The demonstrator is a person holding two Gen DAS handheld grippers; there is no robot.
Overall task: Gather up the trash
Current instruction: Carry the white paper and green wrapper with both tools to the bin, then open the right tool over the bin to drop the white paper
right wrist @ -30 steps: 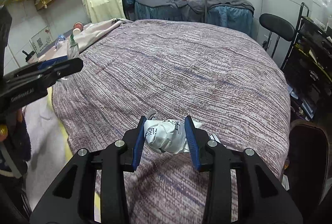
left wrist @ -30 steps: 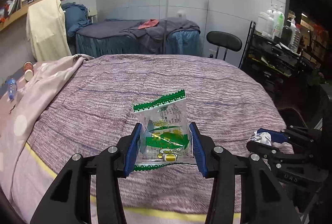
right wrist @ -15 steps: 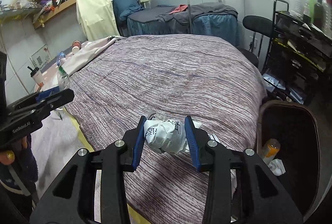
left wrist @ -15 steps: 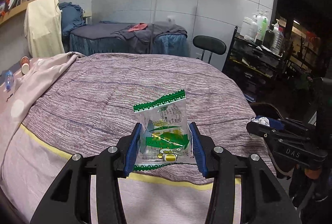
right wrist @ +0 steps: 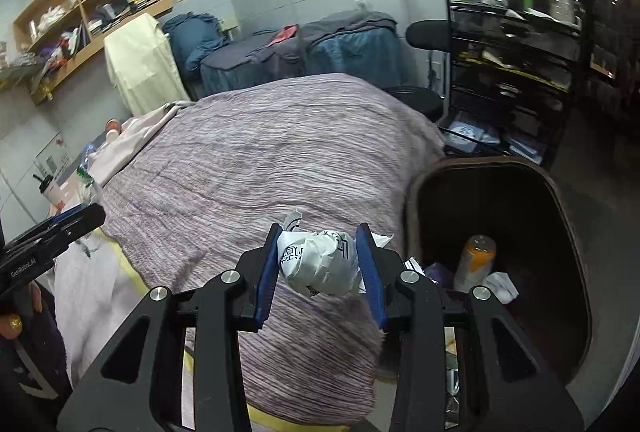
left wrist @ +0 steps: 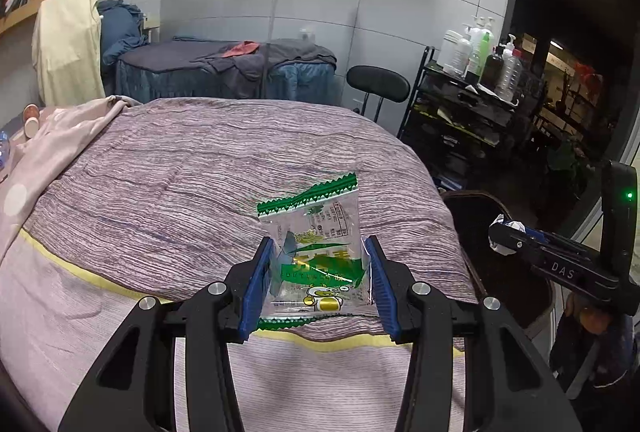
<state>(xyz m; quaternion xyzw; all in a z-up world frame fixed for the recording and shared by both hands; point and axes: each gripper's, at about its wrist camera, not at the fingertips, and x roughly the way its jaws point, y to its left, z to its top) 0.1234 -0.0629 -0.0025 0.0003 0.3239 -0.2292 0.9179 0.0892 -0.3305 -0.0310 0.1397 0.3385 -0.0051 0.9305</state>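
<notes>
My left gripper (left wrist: 318,284) is shut on a clear snack wrapper with green print (left wrist: 316,252) and holds it above the near edge of the bed. My right gripper (right wrist: 320,264) is shut on a crumpled white paper ball (right wrist: 320,262), held over the bed's corner just left of a dark brown trash bin (right wrist: 560,199). The bin holds an orange-capped bottle (right wrist: 476,262) and white scraps. In the left wrist view the right gripper (left wrist: 504,236) shows at the right, over the bin (left wrist: 472,207).
A purple striped blanket (left wrist: 208,183) covers the bed, with a pink sheet (left wrist: 60,135) at the left. A black rack of bottles (left wrist: 472,99) and a black stool (left wrist: 378,83) stand beyond the bin. A second bed (left wrist: 224,71) is at the back.
Both grippers have pulled back from the bed and swung right with their loads. The trash bin has come into full view beside the right gripper.
</notes>
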